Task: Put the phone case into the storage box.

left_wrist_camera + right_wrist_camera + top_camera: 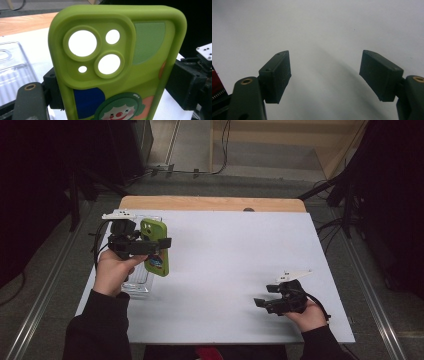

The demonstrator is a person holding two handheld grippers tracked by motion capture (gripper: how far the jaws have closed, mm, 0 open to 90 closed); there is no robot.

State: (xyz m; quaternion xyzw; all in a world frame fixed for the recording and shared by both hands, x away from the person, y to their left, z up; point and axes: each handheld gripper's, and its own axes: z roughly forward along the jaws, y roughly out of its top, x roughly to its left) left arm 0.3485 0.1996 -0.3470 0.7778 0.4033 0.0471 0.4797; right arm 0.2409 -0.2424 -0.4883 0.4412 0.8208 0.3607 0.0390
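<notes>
A green phone case [156,251] with camera cut-outs and a clown picture is held above the table's left side. My left gripper [150,245] is shut on it, its jaws pressing the case's two long edges. In the left gripper view the green phone case [120,62] stands upright and close, with my left gripper [117,87] clamped across its width and a black pad [186,87] against its right edge. My right gripper [262,304] rests low over the table's front right, open. In the right gripper view my right gripper [324,75] has nothing between its pads but white table.
A clear phone case [136,282] lies on the white table sheet [230,255] under the left hand, the same clear phone case [12,67] appearing left of the green one. A wooden table edge [210,202] runs along the back. Cables and dark stands surround the table.
</notes>
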